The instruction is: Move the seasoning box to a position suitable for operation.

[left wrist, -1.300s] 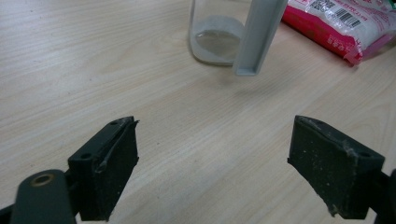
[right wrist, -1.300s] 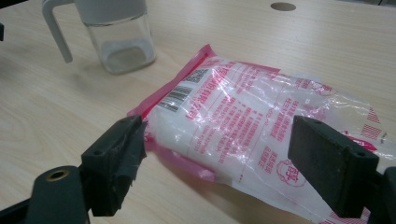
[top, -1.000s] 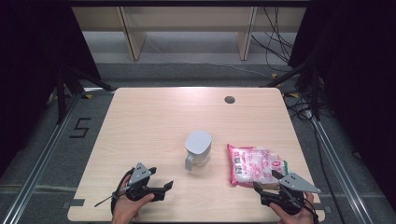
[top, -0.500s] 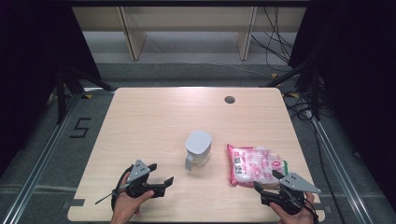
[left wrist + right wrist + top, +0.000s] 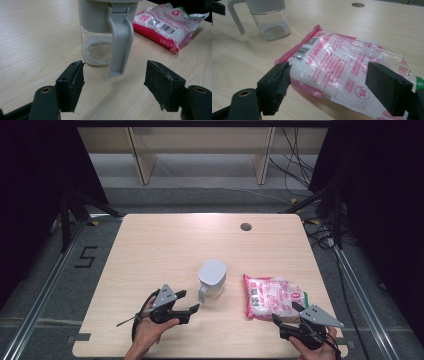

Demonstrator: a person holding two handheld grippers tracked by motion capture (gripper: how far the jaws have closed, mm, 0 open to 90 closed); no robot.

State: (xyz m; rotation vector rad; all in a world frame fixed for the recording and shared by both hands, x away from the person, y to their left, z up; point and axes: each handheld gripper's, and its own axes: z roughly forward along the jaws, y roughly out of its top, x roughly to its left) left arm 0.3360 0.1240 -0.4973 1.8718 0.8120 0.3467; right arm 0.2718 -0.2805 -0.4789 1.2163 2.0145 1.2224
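Note:
A clear glass jar (image 5: 212, 277) with a grey lid and a grey handle (image 5: 120, 45) stands near the middle of the table. My left gripper (image 5: 190, 300) is just in front of and left of it. Its jaws have just been closing and are still open (image 5: 113, 82). The handle's lower end hangs between them, and neither pad touches it. A pink and white plastic bag (image 5: 272, 296) lies to the right of the jar (image 5: 273, 22). My right gripper (image 5: 286, 312) is open (image 5: 328, 85), with its jaws on either side of the near end of the bag (image 5: 342, 65).
The light wooden table (image 5: 165, 245) has a round cable hole (image 5: 245, 226) at the back right. Its front edge runs just under both hands. Beyond the table are a grey floor, a wooden shelf frame (image 5: 140, 165) and cables (image 5: 300, 150).
My left gripper has moved forward and to the right, up to the jar's handle, and its jaws stand narrower. The right gripper, jar and bag have stayed put.

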